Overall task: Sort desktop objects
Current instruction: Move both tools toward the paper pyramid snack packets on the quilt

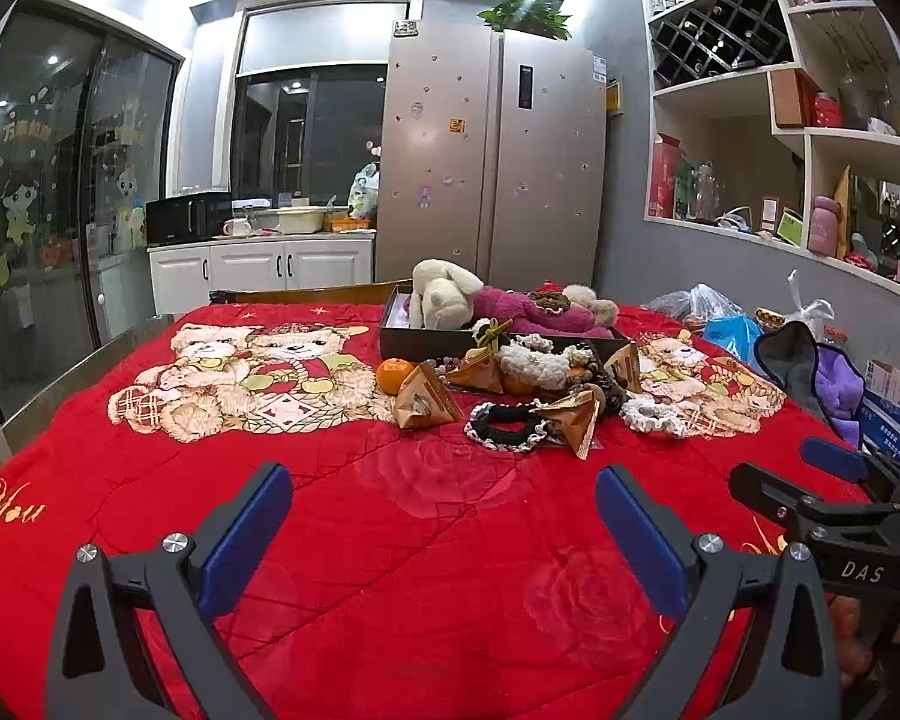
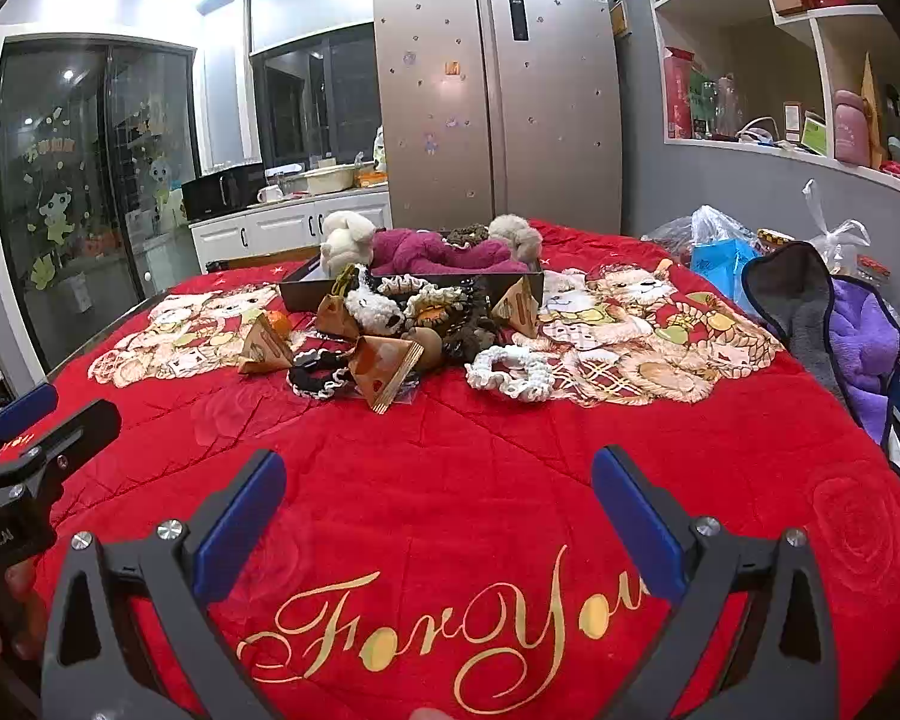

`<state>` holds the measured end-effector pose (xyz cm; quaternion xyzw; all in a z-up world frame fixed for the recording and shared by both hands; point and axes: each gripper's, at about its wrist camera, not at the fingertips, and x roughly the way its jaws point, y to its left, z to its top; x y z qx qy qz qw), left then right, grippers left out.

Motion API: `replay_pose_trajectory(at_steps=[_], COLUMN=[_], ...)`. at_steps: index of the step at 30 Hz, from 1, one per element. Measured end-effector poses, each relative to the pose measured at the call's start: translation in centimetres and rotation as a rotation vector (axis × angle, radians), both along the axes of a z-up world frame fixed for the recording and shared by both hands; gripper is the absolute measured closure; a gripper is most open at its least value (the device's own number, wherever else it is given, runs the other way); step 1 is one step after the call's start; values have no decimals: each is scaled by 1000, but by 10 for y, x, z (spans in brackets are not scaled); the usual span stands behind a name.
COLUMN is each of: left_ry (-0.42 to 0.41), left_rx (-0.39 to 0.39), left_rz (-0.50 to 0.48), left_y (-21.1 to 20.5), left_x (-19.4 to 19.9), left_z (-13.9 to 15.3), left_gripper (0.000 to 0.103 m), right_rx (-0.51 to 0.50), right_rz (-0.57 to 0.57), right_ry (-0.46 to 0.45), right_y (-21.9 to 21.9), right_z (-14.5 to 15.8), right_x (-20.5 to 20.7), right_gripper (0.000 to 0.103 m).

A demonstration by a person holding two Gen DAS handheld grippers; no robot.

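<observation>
A pile of small objects lies mid-table on the red blanket (image 1: 390,540): brown pyramid packets (image 1: 423,402) (image 2: 387,372), a black scrunchie (image 1: 504,423) (image 2: 318,375), a white scrunchie (image 1: 651,414) (image 2: 510,372), an orange (image 1: 393,375) (image 2: 277,322). Behind it stands a dark box (image 1: 426,339) (image 2: 297,294) with plush toys (image 1: 450,294) (image 2: 432,249). My left gripper (image 1: 444,510) is open and empty, well short of the pile. My right gripper (image 2: 438,498) is open and empty, also short of it. Each gripper shows at the edge of the other's view.
A purple and grey cloth (image 2: 852,330) (image 1: 810,366), plastic bags (image 2: 714,234) and a cardboard box (image 1: 897,414) crowd the table's right side. A fridge (image 1: 492,156) and kitchen counter (image 1: 264,252) stand beyond the far edge.
</observation>
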<state>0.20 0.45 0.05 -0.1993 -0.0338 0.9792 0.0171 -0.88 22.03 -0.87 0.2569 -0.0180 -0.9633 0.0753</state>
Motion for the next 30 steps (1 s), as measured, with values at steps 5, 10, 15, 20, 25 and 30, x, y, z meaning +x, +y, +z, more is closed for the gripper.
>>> replay_pose_trajectory(at_steps=[5,10,15,20,25,30], left_ry=[-1,-6,-26,-54,-73,-149], left_rx=[0,-3,12,56,84,139], left_rz=[1,-13,-9,-11,-13,-48], left_y=[0,2,-1,-9,-13,-20], left_x=[0,0,-4,-8,-11,-26], left_z=[0,0,-2,-5,-7,-14], left_gripper=[0,0,0,0,0,0], right_rx=[1,-21,-74,-112,-136,-205], right_rz=[3,-9,-12,36,65,99], right_ry=[-2,-6,-6,-24,-31,-33], right_y=[-1,4,13,14,14,21], right_z=[0,-1,0,-1,-3,-3], right_x=[0,0,0,-2,-3,-5], right_gripper=[0,0,0,0,0,0])
